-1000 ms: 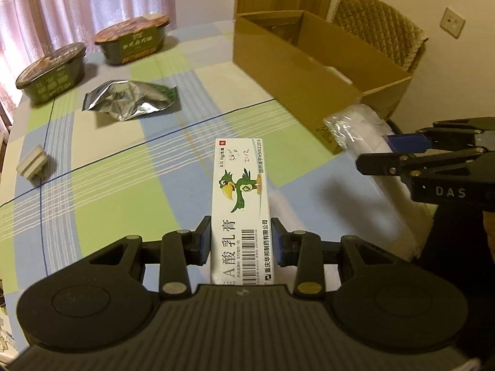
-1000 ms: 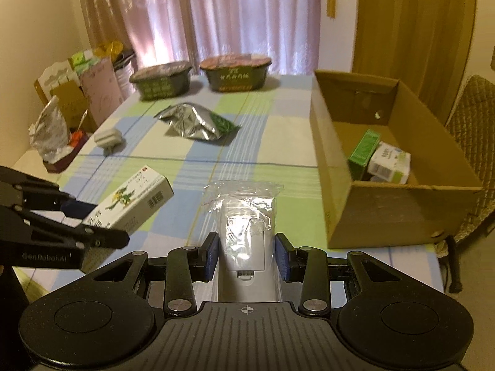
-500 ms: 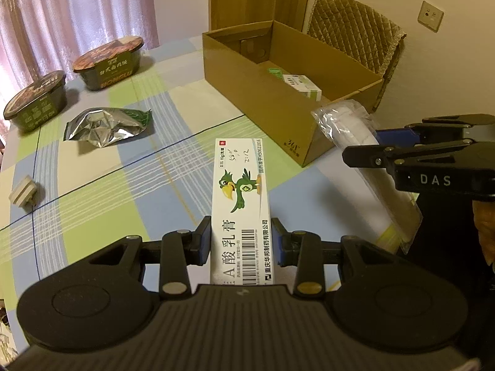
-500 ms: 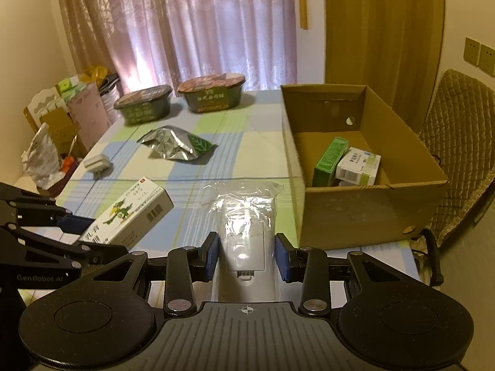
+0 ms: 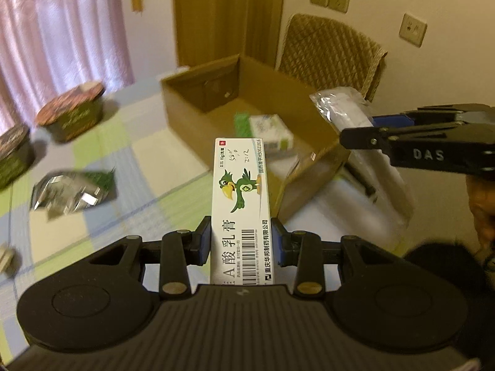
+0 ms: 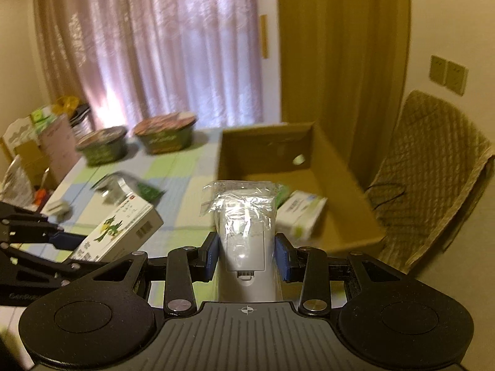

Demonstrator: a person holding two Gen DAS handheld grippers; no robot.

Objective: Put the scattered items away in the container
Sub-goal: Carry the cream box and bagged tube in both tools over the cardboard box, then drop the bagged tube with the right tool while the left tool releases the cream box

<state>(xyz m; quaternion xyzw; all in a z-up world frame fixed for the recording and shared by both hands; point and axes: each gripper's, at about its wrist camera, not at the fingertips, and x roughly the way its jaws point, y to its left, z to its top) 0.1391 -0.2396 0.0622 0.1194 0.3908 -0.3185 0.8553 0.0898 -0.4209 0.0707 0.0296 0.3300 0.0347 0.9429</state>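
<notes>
My left gripper (image 5: 241,242) is shut on a white ointment box with a green parrot (image 5: 241,198), held in the air short of the open cardboard box (image 5: 198,123). My right gripper (image 6: 247,256) is shut on a white device in a clear plastic bag (image 6: 244,225), raised near the cardboard box (image 6: 266,151). In the left wrist view the right gripper (image 5: 359,136) and its bagged device (image 5: 343,108) hang over the box's near right corner. The left gripper (image 6: 66,241) with the parrot box (image 6: 120,232) shows low on the left of the right wrist view. A white-green carton (image 6: 304,213) lies inside the box.
On the checked tablecloth (image 5: 92,216) lie a crumpled foil packet (image 5: 71,194), two noodle bowls (image 5: 72,117) (image 5: 12,157) and a small white adapter (image 6: 57,207). A quilted chair (image 6: 433,179) stands behind the box. Bags and cartons (image 6: 34,142) crowd the far left.
Both grippers have risen and moved toward the cardboard box with their loads. The box's inside has come more fully into view in both wrist views.
</notes>
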